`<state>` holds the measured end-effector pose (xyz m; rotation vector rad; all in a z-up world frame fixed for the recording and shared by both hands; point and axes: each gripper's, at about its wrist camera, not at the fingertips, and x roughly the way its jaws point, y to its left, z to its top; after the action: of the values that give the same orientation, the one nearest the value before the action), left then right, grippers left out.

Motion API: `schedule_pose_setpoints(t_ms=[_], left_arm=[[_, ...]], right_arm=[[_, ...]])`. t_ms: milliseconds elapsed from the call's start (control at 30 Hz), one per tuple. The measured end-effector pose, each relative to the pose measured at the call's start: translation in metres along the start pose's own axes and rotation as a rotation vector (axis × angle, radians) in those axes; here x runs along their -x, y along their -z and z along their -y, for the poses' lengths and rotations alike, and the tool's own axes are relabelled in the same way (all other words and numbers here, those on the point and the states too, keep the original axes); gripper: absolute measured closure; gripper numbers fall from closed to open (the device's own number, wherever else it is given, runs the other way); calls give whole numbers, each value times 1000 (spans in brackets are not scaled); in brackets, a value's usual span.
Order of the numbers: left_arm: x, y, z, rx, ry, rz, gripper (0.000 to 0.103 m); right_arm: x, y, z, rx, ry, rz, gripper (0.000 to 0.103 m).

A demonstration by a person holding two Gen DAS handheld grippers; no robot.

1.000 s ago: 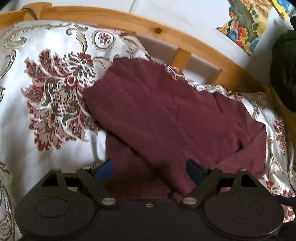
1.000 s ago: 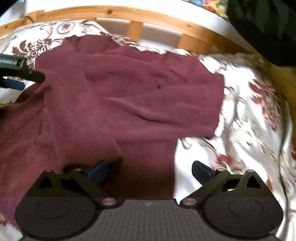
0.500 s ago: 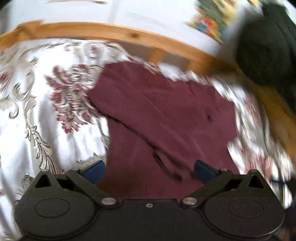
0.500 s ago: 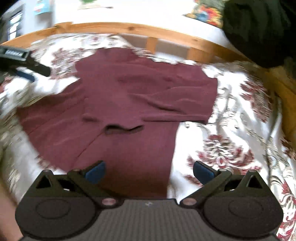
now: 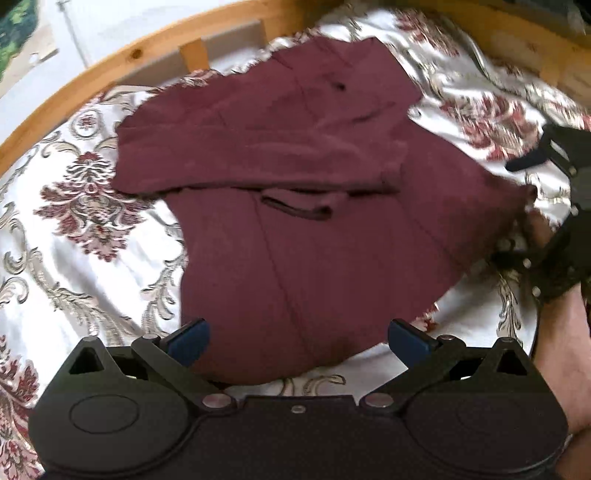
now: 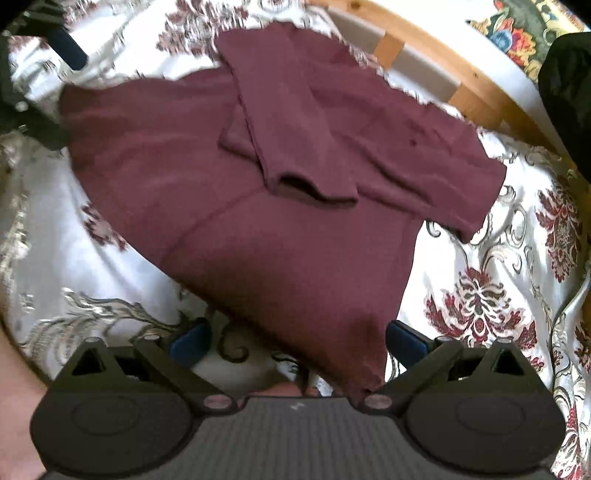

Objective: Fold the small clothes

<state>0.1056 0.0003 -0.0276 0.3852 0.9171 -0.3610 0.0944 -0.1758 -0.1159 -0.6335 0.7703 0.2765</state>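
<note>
The maroon shirt [image 5: 306, 229] lies spread on the bed, on a bedspread [image 5: 74, 236], with its collar end toward the headboard [image 5: 110, 70] and its hem toward the cameras. Both sleeves are folded in across the chest, one cuff [image 6: 314, 188] lying open on top near the middle. In the left wrist view white cover shows on the left of the shirt and in a narrow strip below the hem; in the right wrist view there is a wide stretch of cover to the right of the shirt, out to the bed's edge.

The shirt is a soft, matte knit with a seam running down the body. The bedspread is glossy white satin with dark red flowers and grey scrolls. The headboard is pale curved wood with slats.

The left gripper [image 5: 297, 338] hovers over the hem with its blue pads [image 5: 190, 339] spread wide, holding nothing. The right gripper [image 6: 297, 341] is likewise spread, a hem corner lying loose between its jaws, not pinched. Each gripper shows at the edge of the other's view, beside a hem corner of the shirt.

A dark bundle [image 6: 565, 99] sits beyond the headboard at the right, next to a bright floral cloth [image 6: 517, 33].
</note>
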Motion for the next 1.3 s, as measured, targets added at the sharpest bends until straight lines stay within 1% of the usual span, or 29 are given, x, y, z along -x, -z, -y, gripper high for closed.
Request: schedule_pose_setpoints(t_ms=[67, 133, 167, 200, 267, 300, 333, 367, 400, 433, 467, 500, 567, 633, 700, 767, 800, 933, 1000, 1067, 1133, 1200, 1300], left_arm=[[-7, 0, 8, -40, 10, -25, 1], [-15, -1, 16, -86, 9, -51, 1], [-19, -2, 20, -107, 14, -62, 1], [-21, -2, 23, -128, 21, -70, 1], [-25, -4, 32, -179, 43, -74, 1], [-27, -5, 36, -202, 48, -70, 1], [-29, -7, 41, -225, 46, -63, 1], [-31, -11, 47, -247, 40, -58, 1], [-35, -14, 52, -266, 33, -53, 1], [-38, -17, 56, -277, 27, -48, 1], [-40, -20, 60, -284, 24, -42, 1], [-43, -22, 64, -289, 22, -35, 3], [-48, -28, 71, -287, 9, -6, 4], [-55, -33, 76, -271, -15, 2, 5], [-62, -33, 82, -289, -38, -6, 14], [-62, -31, 83, -306, -56, -4, 18], [-59, -30, 80, -299, -68, 6, 21], [-48, -30, 51, -234, -134, 19, 32], [-43, -29, 34, -201, -160, 10, 47], [-38, -28, 18, -183, -191, 2, 56], [-31, -26, 3, -162, -208, -9, 58], [-27, -24, -11, -123, -204, -19, 62], [-25, -20, -25, -60, -202, -29, 62]], right_arm=[[-7, 0, 2, -22, 18, -4, 0], [-8, 0, 7, -53, 34, 25, 1], [-6, 0, 9, -71, 33, 56, 8], [-2, 0, 13, -87, 22, 87, 12], [10, 0, 21, -141, -26, 164, 28], [14, 0, 25, -167, -46, 193, 33], [18, 0, 28, -183, -65, 210, 45], [19, 0, 31, -196, -85, 218, 57], [19, 0, 33, -208, -107, 221, 63], [19, 0, 35, -220, -130, 221, 74], [19, -1, 37, -231, -146, 221, 80], [20, -1, 39, -242, -157, 224, 81], [23, -1, 43, -259, -170, 239, 87], [24, 1, 49, -292, -188, 257, 89], [25, 2, 56, -341, -207, 276, 92], [27, 4, 63, -366, -208, 293, 93], [29, 5, 66, -379, -204, 302, 94], [33, 8, 75, -411, -199, 318, 94], [34, 9, 75, -419, -200, 319, 94], [35, 9, 73, -403, -192, 318, 94], [37, 8, 67, -380, -178, 316, 94], [39, 7, 61, -362, -162, 309, 94], [37, 7, 56, -341, -137, 285, 94]])
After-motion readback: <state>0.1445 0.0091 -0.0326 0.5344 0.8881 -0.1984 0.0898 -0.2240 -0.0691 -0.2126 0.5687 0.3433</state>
